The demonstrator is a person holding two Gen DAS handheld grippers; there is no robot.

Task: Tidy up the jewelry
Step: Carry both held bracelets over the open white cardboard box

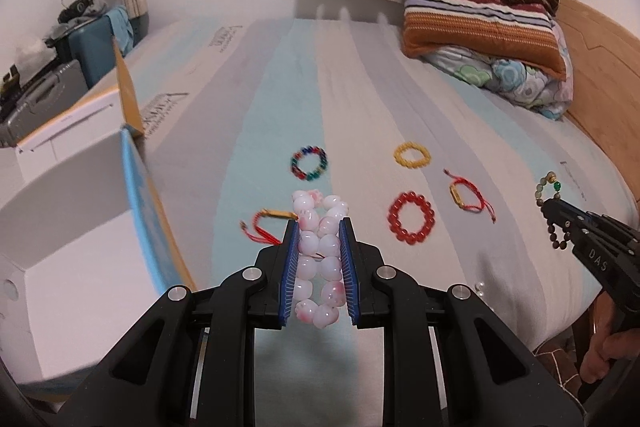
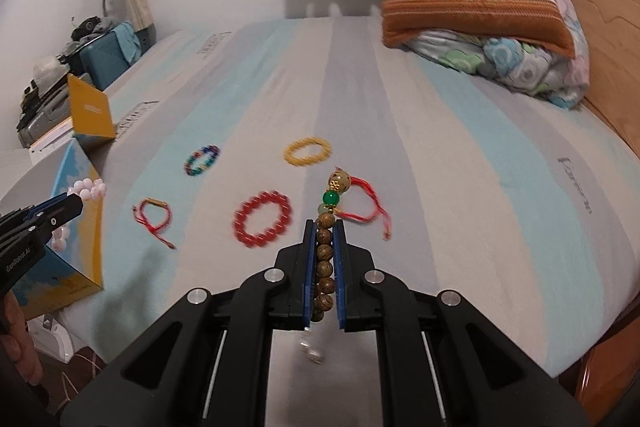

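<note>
My left gripper [image 1: 319, 225] is shut on a pink-and-white bead bracelet [image 1: 320, 251], held above the striped bed; it also shows at the left of the right wrist view [image 2: 86, 189]. My right gripper [image 2: 324, 225] is shut on a brown wooden bead bracelet [image 2: 324, 259] with a green bead and a carved gold bead at its far end. On the bed lie a red bead bracelet [image 2: 262, 219], a yellow one [image 2: 307, 150], a multicoloured one [image 2: 202, 160] and two red cord bracelets [image 2: 154, 217] [image 2: 366, 207].
An open white box [image 1: 76, 227] with a blue and yellow flap stands at the bed's left edge, a second yellow box [image 2: 90, 115] behind it. Folded quilts and pillows [image 1: 488, 23] pile at the far right by the wooden headboard. A small clear bead piece [image 2: 310, 349] lies near the bed's front edge.
</note>
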